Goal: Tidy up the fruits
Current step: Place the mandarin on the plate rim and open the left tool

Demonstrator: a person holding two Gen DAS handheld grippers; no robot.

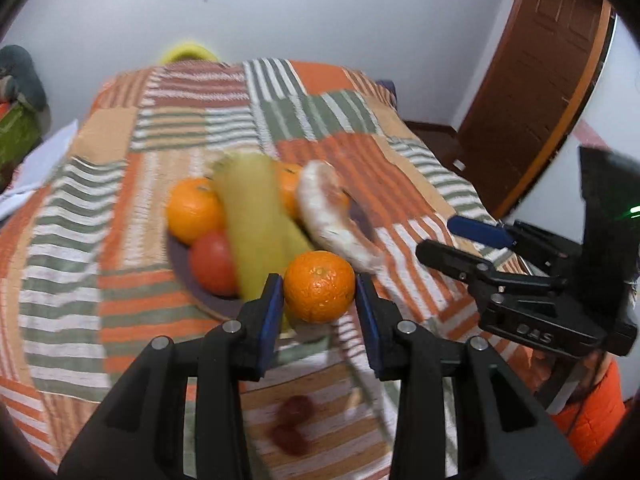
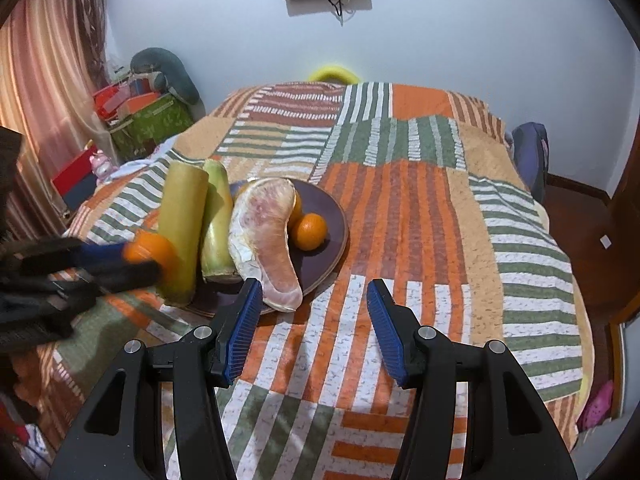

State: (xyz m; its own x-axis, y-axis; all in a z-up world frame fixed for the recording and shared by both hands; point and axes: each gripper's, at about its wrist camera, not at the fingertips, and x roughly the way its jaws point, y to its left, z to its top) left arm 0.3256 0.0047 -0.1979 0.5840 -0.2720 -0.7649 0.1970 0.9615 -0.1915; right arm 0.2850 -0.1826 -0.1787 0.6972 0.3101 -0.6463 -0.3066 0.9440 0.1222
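Only the left wrist view shows a red fruit (image 1: 212, 264) on the plate (image 1: 216, 304); only the right view shows the door-side of the striped quilt (image 2: 400, 220). The left gripper (image 1: 319, 296) clamps a pebbly round orange (image 1: 319, 286) between blue ribbed pads, just above the plate's near rim. The right gripper (image 2: 308, 312) gapes wide over the quilt, holding nothing. On the dark round plate (image 2: 332, 216) lie smooth yellow-green stalks (image 2: 184, 232), a curved peeled pomelo segment (image 2: 266, 240) and another orange (image 2: 309, 231)
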